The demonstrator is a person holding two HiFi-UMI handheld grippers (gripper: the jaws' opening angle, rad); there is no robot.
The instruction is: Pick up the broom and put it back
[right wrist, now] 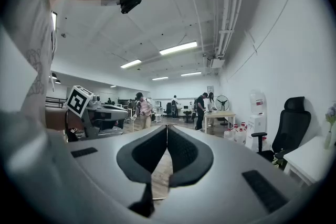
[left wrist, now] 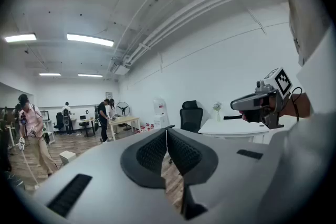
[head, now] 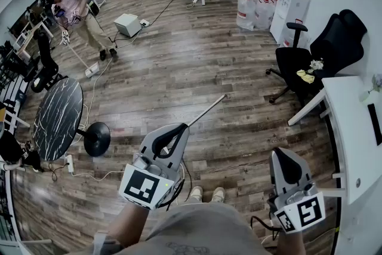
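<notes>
The broom's slim pale handle [head: 208, 109] slants across the wood floor in the head view, and its lower end is hidden behind my left gripper. The broom head is not visible. My left gripper [head: 178, 130] is held above the floor just below the handle's visible end. Its dark pads [left wrist: 152, 152] meet at the tips with nothing between them. Further right, my right gripper [head: 282, 156] is apart from the broom. In the right gripper view its jaws [right wrist: 167, 128] are also shut and empty. Each gripper view shows the other gripper to its side.
A round black marble table [head: 57, 119] and a black disc base [head: 97, 138] stand at the left, with cables and a power strip [head: 68, 163]. A black office chair [head: 310, 63] and a white desk [head: 352, 128] are at the right. A person [head: 74, 12] stands far left.
</notes>
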